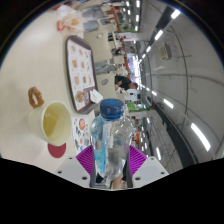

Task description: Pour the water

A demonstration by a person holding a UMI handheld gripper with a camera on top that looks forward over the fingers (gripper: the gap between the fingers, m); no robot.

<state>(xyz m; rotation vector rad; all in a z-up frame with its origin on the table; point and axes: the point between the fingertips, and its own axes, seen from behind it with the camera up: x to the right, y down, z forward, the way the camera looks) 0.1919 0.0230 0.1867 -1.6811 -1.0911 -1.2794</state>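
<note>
A clear plastic water bottle [110, 140] with a blue cap [111, 106] stands between my gripper's [112, 158] purple pads [90, 157], which press on both its sides. The whole view is rolled sideways, so the bottle is held tilted. To the left of the bottle sits a pale yellow cup [56, 121] on a white table [30, 70], on a dark red coaster [56, 150]. No water shows in the cup.
A tray [80, 65] with pictured food lies beyond the cup. A small brown ring-shaped thing [35, 97] rests near the cup. Farther off are a dish [68, 18], people at tables and a ceiling with strip lights [170, 70].
</note>
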